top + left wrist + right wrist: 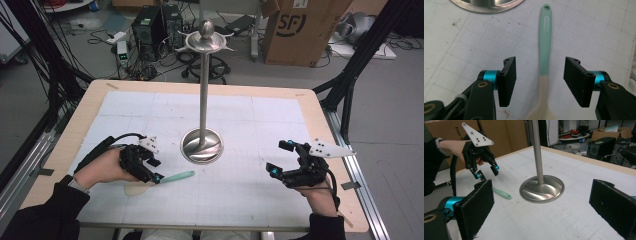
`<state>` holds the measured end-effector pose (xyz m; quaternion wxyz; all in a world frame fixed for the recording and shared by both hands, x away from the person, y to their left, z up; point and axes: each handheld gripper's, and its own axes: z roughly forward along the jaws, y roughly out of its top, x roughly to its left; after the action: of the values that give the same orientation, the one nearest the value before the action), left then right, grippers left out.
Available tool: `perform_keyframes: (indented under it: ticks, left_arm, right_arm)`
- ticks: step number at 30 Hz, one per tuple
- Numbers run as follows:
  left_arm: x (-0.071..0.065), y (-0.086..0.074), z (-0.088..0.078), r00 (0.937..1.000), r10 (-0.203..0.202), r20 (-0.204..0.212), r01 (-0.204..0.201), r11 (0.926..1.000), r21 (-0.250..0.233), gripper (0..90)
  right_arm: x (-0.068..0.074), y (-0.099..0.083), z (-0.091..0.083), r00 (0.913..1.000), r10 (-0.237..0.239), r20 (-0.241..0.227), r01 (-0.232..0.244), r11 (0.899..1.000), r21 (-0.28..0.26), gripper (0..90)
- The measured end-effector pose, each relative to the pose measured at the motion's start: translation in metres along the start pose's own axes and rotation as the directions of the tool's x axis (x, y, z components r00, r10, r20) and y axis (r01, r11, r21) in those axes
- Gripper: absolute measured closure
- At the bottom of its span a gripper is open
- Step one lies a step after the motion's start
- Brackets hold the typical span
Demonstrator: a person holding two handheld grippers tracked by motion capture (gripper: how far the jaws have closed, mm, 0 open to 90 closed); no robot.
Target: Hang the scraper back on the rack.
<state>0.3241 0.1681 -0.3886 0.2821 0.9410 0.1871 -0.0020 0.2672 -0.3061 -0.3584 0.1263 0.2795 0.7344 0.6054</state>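
high view: left hand-held gripper [156, 176] over spatula [176, 176] on bench [90, 107], beside metal stand [202, 145]. left gripper view: jaws apart, straddling spatula handle, pads not touching. right gripper view: right hand-held gripper [541, 205] open, empty.

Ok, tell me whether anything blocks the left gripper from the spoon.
Nothing visible does. The left gripper is open with its jaws either side of the spoon, pads not touching it; the metal stand sits beyond the handle tip.
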Motion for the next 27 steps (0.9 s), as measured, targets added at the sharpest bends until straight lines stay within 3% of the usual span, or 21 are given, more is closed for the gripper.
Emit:
perform_keyframes:
  ticks: [8,11,18,27]
  left_arm:
    - [-0.002,-0.001,0.006,0.9994,0.028,0.020,-0.030,0.9970,0.071,51.6]
    - [-0.003,-0.001,0.009,0.9979,0.052,0.039,-0.055,0.9940,0.095,54.8]
    - [-0.004,-0.002,0.018,0.9969,0.075,0.023,-0.078,0.9826,0.168,58.4]
    - [-0.010,0.001,0.026,0.9888,0.148,-0.018,-0.137,0.9494,0.283,63.7]
  right_arm:
    - [0.000,0.000,0.000,1.0000,-0.002,-0.001,0.002,1.000,0.002,4.5]
    - [0.001,-0.001,0.000,1.0000,0.000,-0.003,0.000,1.000,0.004,4.5]
    - [0.000,-0.001,0.002,1.0000,0.000,-0.005,0.000,1.000,0.008,4.5]
    - [0.000,-0.001,0.002,1.0000,-0.001,-0.008,0.001,1.000,0.009,4.5]
